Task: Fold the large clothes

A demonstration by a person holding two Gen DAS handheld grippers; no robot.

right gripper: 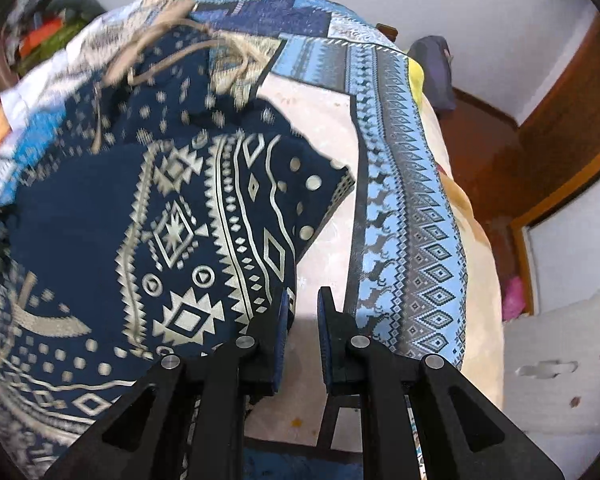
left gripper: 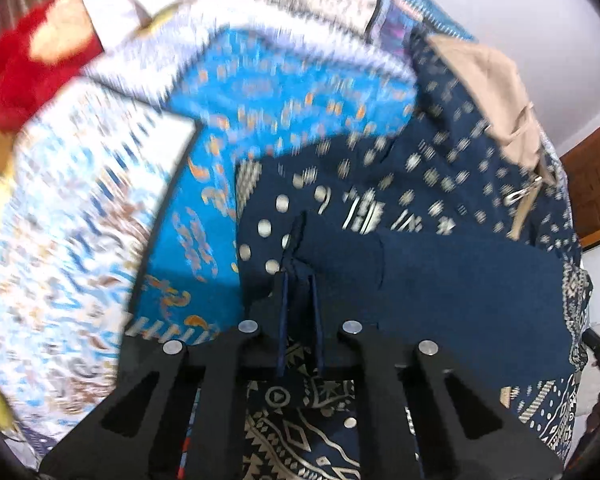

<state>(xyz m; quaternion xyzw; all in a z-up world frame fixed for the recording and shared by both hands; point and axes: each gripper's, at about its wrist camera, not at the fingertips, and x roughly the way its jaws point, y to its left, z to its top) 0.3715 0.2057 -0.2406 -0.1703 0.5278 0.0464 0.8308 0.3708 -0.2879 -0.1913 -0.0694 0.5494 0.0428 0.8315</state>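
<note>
Navy patterned garment, no readable writing, left gripper pinching its fold, right gripper closed, empty.

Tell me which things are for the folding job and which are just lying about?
For the job:
- navy cloth with pale geometric print
- left gripper, shut on that cloth
- right gripper, at the cloth's edge

Just lying about:
- bright blue cloth with orange marks
- red fluffy thing
- beige garment with cords
- blue patterned bedspread
</note>
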